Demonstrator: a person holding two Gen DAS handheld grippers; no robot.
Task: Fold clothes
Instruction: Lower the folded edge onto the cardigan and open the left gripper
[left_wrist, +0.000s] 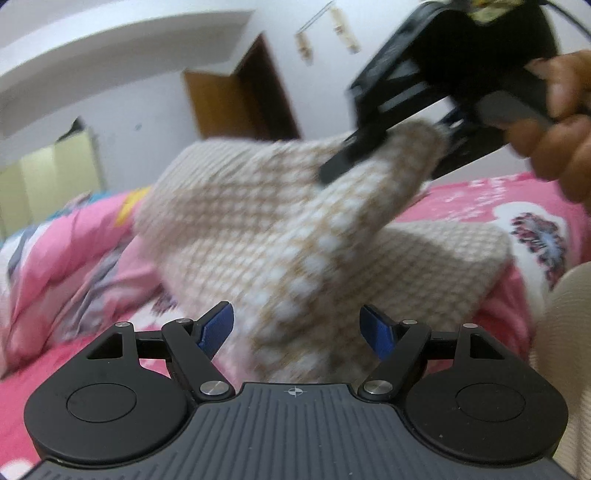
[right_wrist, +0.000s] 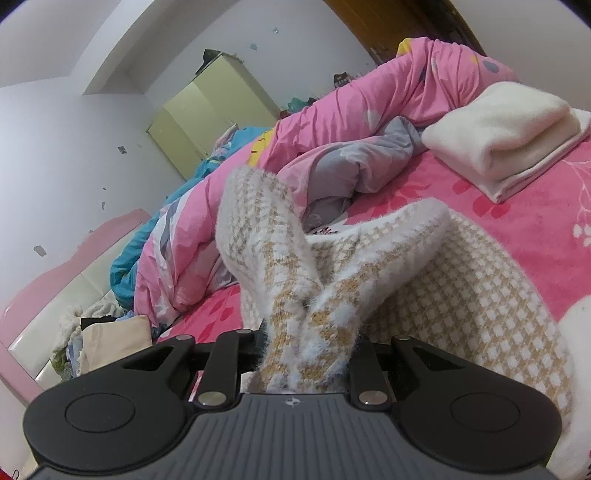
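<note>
A fluffy white and tan checked sweater (left_wrist: 295, 229) lies on the pink bed sheet (left_wrist: 472, 199), one part pulled up off it. My right gripper (left_wrist: 384, 162), held by a hand (left_wrist: 554, 122), is shut on that raised part at the upper right of the left wrist view. In the right wrist view the sweater (right_wrist: 461, 295) bunches into two upright folds between the fingers of my right gripper (right_wrist: 306, 332), which hide under the fabric. My left gripper (left_wrist: 297, 328) is open, its blue pads (left_wrist: 218, 328) apart, with sweater fabric lying low between them, untouched.
A folded cream garment (right_wrist: 506, 136) rests on the sheet (right_wrist: 517, 206) at the right. A crumpled pink duvet (right_wrist: 332, 122) runs along the far side of the bed. A pale green wardrobe (right_wrist: 207, 107) and a pink headboard (right_wrist: 74, 258) stand beyond. Clutter lies by the headboard.
</note>
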